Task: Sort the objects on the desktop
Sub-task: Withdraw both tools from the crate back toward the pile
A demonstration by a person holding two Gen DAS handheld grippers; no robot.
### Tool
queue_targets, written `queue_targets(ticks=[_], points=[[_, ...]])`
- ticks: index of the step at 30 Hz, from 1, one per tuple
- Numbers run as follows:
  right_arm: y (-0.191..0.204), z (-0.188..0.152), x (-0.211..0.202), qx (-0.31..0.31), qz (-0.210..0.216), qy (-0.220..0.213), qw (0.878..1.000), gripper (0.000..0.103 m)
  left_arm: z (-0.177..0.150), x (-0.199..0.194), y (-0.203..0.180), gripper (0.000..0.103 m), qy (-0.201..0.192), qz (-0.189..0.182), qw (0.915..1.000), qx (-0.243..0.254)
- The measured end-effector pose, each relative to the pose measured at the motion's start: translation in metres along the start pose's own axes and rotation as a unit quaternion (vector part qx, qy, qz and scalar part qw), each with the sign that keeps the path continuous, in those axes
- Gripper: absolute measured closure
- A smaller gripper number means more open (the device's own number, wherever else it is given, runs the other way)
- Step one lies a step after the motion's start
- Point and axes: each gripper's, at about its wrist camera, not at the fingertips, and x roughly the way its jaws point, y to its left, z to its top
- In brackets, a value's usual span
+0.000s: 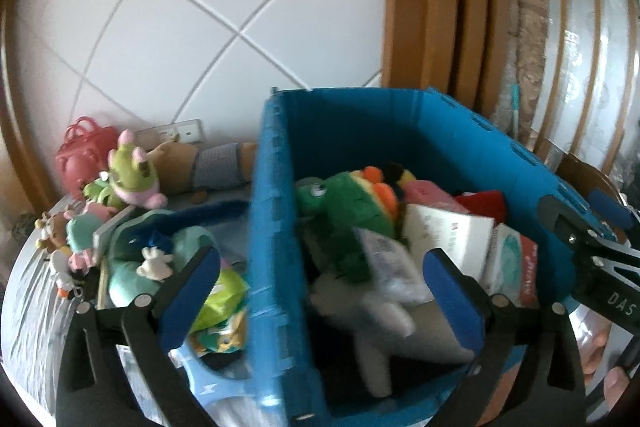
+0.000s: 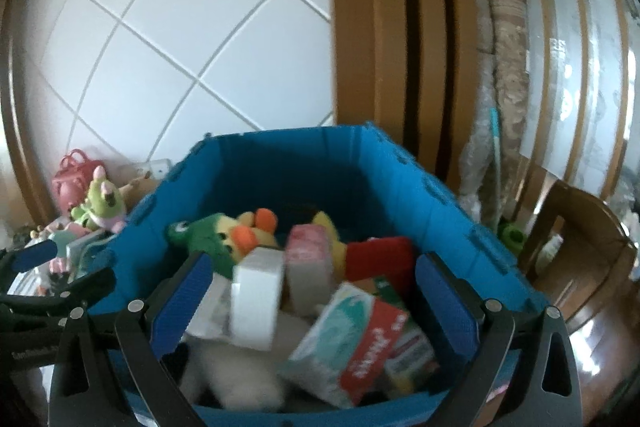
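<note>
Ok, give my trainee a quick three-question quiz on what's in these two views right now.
1. True or false: the blue crate holds nothing.
2. What stands against the wall, left of the crate: (a) a pink bag, (b) a kettle, (c) a lamp?
3. Fill in: the left tool and right tool are both ____, gripping nothing.

Key: 1 false, the green plush and a tissue pack lie inside; 2 a; 3 open.
</note>
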Motion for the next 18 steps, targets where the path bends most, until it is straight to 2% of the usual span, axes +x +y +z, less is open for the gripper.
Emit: queue_targets(ticks=[8,13,18], points=[[0.077,-0.004,-0.013,-0.013,0.032,-0.015,0.999,0.000,-0.020,-0.022,0.078,0.000,-0.006,0.016,0.9997,-0.017],[0.153,-0.014,-0.010,-0.023,0.057,-0.007,0.998,0.000,-0.041,-0.035,0.145,0.000,-0.002,0.032,0.9991,-0.028],[0.231,-0.034,-0.007,-0.022,0.070,0.001,0.997,0.000,-0.068,-0.045,0.222,0.000,0.013,0.065,0.9972,-0.034]])
